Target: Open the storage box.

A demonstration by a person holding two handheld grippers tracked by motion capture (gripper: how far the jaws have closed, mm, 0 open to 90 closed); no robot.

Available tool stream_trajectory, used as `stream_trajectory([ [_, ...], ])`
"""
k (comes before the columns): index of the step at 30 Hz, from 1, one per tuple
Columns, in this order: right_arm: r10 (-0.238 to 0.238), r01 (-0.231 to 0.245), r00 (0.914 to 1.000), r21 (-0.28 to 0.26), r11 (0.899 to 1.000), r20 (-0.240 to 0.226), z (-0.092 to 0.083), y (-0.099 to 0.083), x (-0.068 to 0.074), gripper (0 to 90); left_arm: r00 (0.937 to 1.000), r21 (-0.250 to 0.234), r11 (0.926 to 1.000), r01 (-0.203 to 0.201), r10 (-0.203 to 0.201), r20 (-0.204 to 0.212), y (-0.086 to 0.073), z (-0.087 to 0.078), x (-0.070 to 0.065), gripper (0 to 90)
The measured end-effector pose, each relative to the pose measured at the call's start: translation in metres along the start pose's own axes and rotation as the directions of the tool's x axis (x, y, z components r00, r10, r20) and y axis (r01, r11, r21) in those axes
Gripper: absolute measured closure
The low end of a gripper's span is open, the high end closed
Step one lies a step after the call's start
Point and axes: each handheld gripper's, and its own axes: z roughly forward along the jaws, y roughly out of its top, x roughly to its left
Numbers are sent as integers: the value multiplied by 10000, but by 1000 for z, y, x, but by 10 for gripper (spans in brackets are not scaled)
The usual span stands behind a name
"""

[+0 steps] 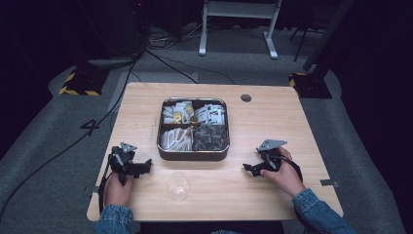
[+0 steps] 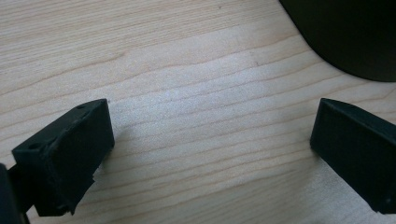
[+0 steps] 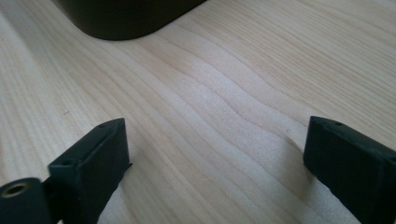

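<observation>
On the wooden table stands a dark square tray split into compartments that hold several small packets and sachets. A clear plastic cup stands in front of it, near the table's front edge. My left gripper rests on the table left of the cup, pointing right. Its jaws stand wide apart over bare wood in the left gripper view, open and empty. My right gripper lies right of the tray, pointing left. It is open too, with nothing between its jaws.
The tray's dark rounded corner lies just ahead of the left gripper, and another corner lies ahead of the right one. A round cable hole is in the table's far right part. Cables and stands sit on the floor beyond.
</observation>
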Motion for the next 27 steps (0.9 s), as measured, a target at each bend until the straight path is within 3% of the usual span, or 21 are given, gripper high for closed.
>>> stream_trajectory([
  [2, 88, -85, 9995, 118, 9999, -300, -4, 4, 0, 219, 10000, 1, 10000, -2, 2, 1, 0, 0, 0, 0],
  [4, 147, -144, 9975, 42, 9999, -696, -7, 7, 2, 139, 10000, -7, 10000, 9, -9, 2, 0, 0, 0, 0],
  [6, 10, -15, 9952, -49, 10000, -975, -10, 10, 4, 194, 10000, -7, 10000, 8, -8, 1, 0, 0, 0, 0],
  [7, -89, 73, 9935, -147, 9999, -1137, -13, 13, 7, 166, 10000, 4, 10000, -5, 5, 0, 0, 0, 0, 0],
  [16, -406, 349, 9933, -544, 9979, -1082, -27, 28, 12, 174, 10000, -1, 10000, 37, -37, 11, 0, 0, 0, 0],
  [21, -169, 74, 9919, -751, 9972, -1259, -32, 37, 17, 197, 10000, -4, 10000, 28, -28, 8, 0, 0, -1, 0],
  [27, 321, -393, 9913, -541, 9978, -1278, -36, 46, 21, 251, 10000, -1, 10000, 34, -34, 14, 0, 0, -1, 0],
])
